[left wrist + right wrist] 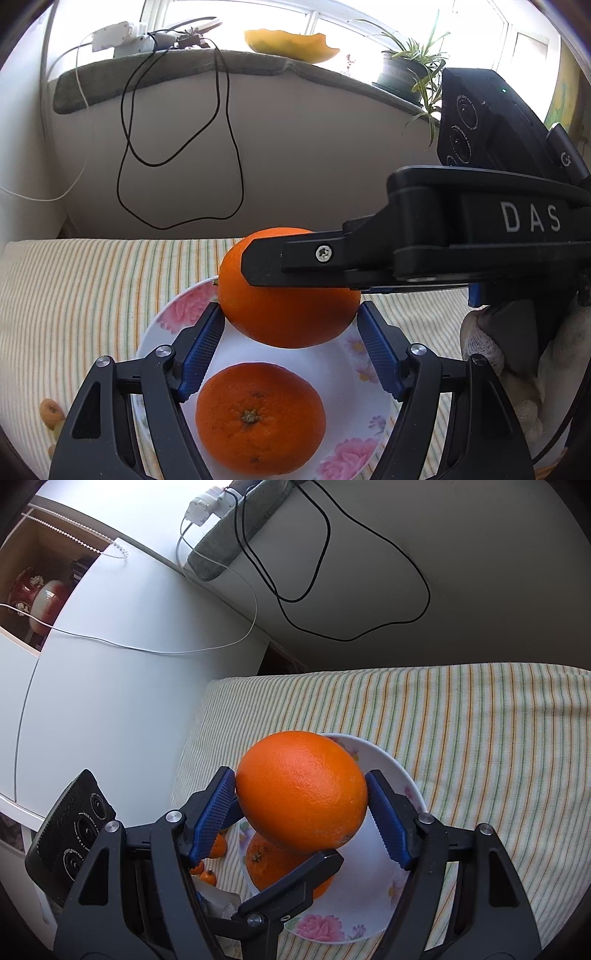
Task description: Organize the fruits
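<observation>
A large orange (288, 314) (301, 794) hangs just above a white plate with pink flowers (177, 317) (400, 775). Both grippers hold this same orange. My left gripper (290, 310) presses its blue pads (201, 350) on the orange's two sides. My right gripper (301, 786) clamps it crosswise, and one of its black fingers (295, 258) lies across the fruit's top in the left wrist view. One left finger (306, 875) shows under the fruit in the right wrist view. A second orange (260, 417) (266, 864) rests on the plate, stem up.
The plate sits on a striped cloth (92, 295) (461, 738). Small orange fruits (50, 411) (218, 845) lie on the cloth left of the plate. A black cable (177, 147) hangs down the wall behind. A white cabinet (110, 701) stands left. A gloved hand (484, 343) grips the right tool.
</observation>
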Demonstrator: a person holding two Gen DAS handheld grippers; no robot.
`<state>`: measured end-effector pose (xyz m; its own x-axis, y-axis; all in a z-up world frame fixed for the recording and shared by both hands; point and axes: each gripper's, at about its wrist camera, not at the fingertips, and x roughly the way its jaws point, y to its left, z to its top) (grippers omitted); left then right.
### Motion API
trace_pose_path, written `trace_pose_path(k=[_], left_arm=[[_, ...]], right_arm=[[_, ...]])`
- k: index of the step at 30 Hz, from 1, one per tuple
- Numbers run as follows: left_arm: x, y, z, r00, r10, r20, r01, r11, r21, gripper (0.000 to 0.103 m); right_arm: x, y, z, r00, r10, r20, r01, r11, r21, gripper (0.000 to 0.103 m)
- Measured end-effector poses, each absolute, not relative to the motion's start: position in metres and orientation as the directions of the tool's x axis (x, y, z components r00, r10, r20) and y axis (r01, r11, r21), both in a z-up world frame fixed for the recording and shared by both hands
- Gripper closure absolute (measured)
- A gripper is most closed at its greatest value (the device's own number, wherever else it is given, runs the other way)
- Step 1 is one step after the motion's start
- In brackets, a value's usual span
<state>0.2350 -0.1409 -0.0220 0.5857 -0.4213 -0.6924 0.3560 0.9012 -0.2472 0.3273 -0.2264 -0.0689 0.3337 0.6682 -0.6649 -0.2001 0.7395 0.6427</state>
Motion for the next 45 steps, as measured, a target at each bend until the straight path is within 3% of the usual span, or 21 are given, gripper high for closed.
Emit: trace_pose_path(k=[15,45], left_arm=[[0.232,-0.151,-0.030,0.558,-0.374,-0.740,0.364,0.913,-0.187,0.029],[0.151,-0.134,0.005,0.628,-0.372,-0.684,0.377,0.914,-0.151,0.029]], right_arm=[[0.326,-0.231,-0.077,0.324,0.620,-0.714,-0.177,0.782,0.598,0.028],[0.287,-0.244,-0.029,0.472,0.539,-0.697,-0.203,0.837,0.509,0.028]])
